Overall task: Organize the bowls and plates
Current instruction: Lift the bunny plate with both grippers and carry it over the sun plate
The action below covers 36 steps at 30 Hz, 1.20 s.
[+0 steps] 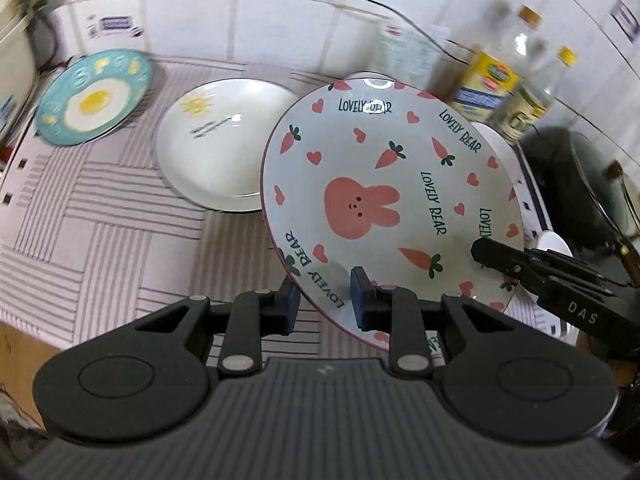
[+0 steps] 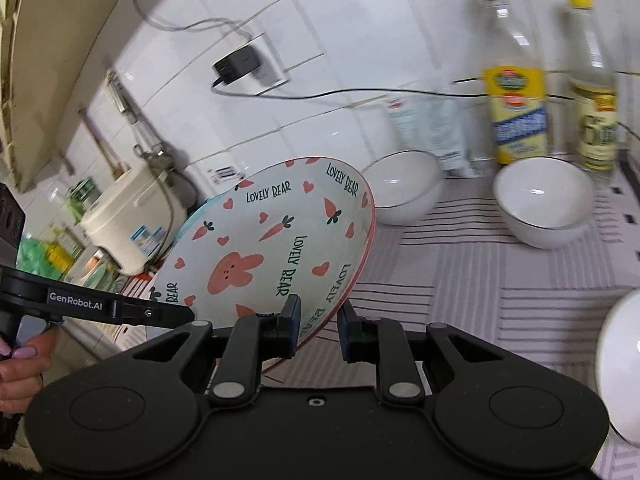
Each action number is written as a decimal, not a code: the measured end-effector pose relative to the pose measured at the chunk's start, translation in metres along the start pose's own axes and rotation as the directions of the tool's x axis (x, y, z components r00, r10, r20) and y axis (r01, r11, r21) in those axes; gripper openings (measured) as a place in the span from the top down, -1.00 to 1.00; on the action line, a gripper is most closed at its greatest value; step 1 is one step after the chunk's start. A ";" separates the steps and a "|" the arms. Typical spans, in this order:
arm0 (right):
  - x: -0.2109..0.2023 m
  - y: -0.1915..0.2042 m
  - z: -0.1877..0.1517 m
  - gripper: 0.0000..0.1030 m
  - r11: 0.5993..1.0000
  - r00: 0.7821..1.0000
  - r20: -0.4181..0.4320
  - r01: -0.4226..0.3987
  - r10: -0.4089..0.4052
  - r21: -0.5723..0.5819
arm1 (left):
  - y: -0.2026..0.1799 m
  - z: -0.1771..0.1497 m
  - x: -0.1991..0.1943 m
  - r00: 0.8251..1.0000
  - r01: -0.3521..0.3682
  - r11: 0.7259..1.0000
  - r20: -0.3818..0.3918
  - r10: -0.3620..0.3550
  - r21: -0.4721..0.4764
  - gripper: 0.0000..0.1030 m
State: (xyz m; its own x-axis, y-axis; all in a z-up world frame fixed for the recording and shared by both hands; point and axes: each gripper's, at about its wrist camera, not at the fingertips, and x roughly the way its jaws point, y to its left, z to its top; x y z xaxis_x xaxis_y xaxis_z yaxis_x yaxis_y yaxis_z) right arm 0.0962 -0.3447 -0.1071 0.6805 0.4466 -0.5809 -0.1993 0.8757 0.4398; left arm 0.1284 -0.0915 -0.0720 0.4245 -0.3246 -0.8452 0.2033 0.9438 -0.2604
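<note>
The round ceramic plate printed with a pink rabbit, carrots, hearts and "LOVELY BEAR" lettering (image 1: 384, 204) is held tilted, clear of the striped, cloth-covered surface (image 1: 112, 208), by both tongs at once. The left tongs (image 1: 325, 300) are clenched on its near rim, one blue pad under the plate and one over it. The right tongs (image 2: 318, 330) are clenched on the rim at another spot, again with one pad on each face.

A white plate with a small yellow sun drawing (image 1: 224, 144) is seen lying flat on the surface just beyond the held plate, and a blue plate with a fried-egg picture (image 1: 94, 98) lies farther left, near the tiled wall. Two white bowls with thin dark rims (image 2: 544, 200) are set on the surface in the right wrist view, in front of two clear bottles with yellow labels (image 2: 516, 116). A cream rice cooker (image 2: 136, 216) is seen behind the lifted plate.
</note>
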 end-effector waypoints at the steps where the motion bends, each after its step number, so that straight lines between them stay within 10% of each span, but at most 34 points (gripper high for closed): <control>1: 0.007 0.002 0.002 0.54 1.000 1.000 -0.010 -0.011 0.011 -0.007 | 0.006 0.001 0.000 1.000 -0.006 1.000 0.000 0.006 -0.011 0.52; 14: 0.083 0.020 0.032 0.53 0.996 0.990 -0.113 -0.092 0.089 -0.019 | 0.070 0.028 0.012 0.998 -0.046 0.994 -0.048 0.042 -0.096 0.52; 36: 0.183 0.026 0.046 0.53 0.993 0.965 -0.259 0.060 -0.031 0.105 | 0.148 0.094 0.101 0.964 -0.001 0.996 -0.264 -0.023 -0.090 0.48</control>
State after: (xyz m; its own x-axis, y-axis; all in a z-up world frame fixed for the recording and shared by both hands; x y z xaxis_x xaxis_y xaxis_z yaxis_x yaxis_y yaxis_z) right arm 0.2481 -0.2488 -0.1710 0.4803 0.4518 -0.7518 -0.0831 0.8767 0.4738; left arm 0.2844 0.0096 -0.1525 0.1719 -0.3185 -0.9322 0.1231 0.9458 -0.3004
